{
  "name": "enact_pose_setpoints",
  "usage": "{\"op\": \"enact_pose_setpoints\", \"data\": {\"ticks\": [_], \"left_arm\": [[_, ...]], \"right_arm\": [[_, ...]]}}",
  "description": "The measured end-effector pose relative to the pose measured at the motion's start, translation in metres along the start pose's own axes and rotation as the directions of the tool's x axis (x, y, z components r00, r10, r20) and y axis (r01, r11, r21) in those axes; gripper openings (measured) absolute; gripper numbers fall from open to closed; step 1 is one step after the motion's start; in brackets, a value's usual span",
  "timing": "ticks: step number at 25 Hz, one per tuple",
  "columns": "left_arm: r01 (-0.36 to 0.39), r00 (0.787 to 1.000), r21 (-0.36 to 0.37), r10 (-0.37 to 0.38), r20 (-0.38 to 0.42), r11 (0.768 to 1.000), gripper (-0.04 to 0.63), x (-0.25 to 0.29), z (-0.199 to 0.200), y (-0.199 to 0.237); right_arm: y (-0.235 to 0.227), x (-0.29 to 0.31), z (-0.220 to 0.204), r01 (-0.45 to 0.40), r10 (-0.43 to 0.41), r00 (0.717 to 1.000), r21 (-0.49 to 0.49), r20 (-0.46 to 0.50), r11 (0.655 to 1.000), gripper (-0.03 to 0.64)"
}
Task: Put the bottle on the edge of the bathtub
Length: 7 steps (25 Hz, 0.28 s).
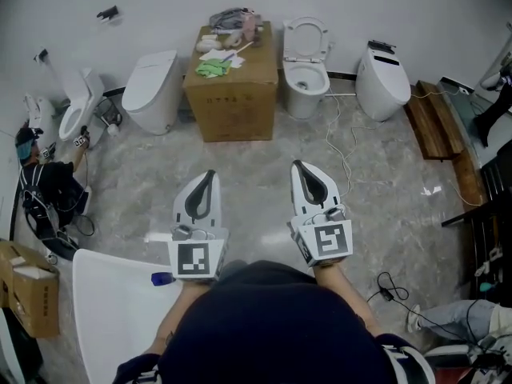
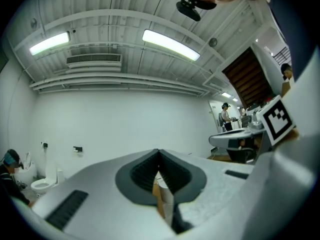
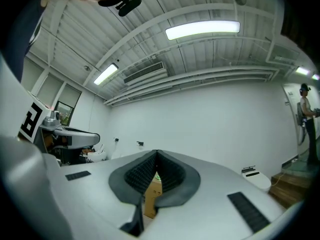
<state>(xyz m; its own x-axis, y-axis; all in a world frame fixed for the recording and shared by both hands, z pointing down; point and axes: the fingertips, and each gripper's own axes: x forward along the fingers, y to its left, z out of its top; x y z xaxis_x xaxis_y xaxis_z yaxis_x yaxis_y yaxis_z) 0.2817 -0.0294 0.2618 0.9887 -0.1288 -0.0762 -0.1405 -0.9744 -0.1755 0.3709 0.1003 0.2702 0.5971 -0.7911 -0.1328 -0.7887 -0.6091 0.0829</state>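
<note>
The white bathtub [image 1: 100, 306] fills the lower left of the head view. A small blue object [image 1: 162, 278], perhaps the bottle's cap, lies at its rim beside my left gripper's marker cube; I cannot make out the rest of the bottle. My left gripper [image 1: 210, 174] and right gripper [image 1: 298, 166] are held side by side over the marble floor, pointing at the far wall. Both are shut with nothing between the jaws. In the left gripper view the left gripper [image 2: 159, 152] has its jaws meeting at the tip, and the right gripper [image 3: 157, 152] shows the same in the right gripper view.
A cardboard box [image 1: 232, 94] with rags on top stands against the far wall among several toilets [image 1: 306, 66]. A person [image 1: 40, 186] crouches at the left by another toilet [image 1: 76, 110]. Wooden boards [image 1: 436, 118] and cables [image 1: 344, 150] lie to the right.
</note>
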Motion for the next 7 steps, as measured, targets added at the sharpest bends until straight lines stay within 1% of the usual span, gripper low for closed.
{"op": "enact_pose_setpoints", "data": {"ticks": [2, 7], "left_arm": [[0.004, 1.000, 0.016, -0.004, -0.001, 1.000, 0.002, 0.0008, -0.0014, -0.0016], [-0.001, 1.000, 0.010, 0.001, 0.001, 1.000, 0.002, -0.0003, 0.0001, 0.0018]], "right_arm": [[-0.0005, 0.0019, -0.0002, -0.004, 0.004, 1.000, 0.004, 0.000, 1.000, 0.017], [0.0060, 0.0053, 0.0021, -0.017, 0.017, 1.000, 0.006, 0.009, 1.000, 0.017]]}}
